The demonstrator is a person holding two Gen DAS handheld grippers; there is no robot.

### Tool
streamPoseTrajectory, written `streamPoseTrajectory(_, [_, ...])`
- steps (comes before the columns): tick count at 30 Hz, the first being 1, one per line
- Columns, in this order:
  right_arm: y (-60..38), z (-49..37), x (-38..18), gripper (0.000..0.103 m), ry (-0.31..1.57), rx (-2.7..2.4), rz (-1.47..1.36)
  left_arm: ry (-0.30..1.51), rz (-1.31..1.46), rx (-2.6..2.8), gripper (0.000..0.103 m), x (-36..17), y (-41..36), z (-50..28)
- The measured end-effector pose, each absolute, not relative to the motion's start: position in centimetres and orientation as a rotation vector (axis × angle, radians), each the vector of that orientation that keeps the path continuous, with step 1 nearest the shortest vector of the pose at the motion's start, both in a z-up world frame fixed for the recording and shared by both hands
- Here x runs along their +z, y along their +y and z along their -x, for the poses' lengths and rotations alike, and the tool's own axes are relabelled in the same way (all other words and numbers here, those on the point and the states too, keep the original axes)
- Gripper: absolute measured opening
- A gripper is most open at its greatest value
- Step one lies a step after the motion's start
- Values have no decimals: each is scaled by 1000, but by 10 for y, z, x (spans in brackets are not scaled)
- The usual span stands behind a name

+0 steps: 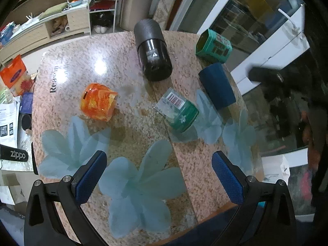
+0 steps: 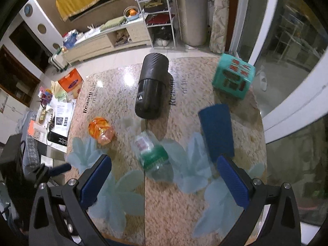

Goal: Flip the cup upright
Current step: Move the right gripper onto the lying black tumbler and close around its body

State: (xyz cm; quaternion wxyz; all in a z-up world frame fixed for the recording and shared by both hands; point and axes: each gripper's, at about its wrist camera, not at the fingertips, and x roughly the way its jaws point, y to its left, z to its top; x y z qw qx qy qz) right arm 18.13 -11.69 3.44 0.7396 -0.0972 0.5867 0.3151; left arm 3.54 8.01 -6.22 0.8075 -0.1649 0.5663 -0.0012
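Right gripper (image 2: 164, 176) hovers low over the near edge of the table (image 2: 164, 205), jaws spread wide, nothing between them. Left gripper (image 1: 160, 176) is likewise spread and empty, set further left. From the right wrist view, the blue cup (image 2: 216, 130) sits just beyond our right finger (image 2: 231, 179), ahead and slightly right of the gap's centre; in the left wrist view the same cup (image 1: 217, 86) lies well off to the right and farther away. We judge the right gripper nearer. The cup looks inverted, wider end down; blur leaves this uncertain. Between the grippers and further in lies a green-labelled bottle (image 2: 152, 153) on its side; beyond it, a black cylinder (image 2: 151, 88).
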Motion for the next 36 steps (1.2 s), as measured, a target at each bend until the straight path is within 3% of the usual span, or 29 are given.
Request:
streamPoseTrajectory(16, [-7, -244, -33, 103, 1424, 696, 341, 1280, 355, -13, 103, -102, 113, -49])
streamPoseTrajectory(36, [36, -318, -111, 103, 1550, 624, 339, 1300, 360, -82, 103, -117, 126, -62])
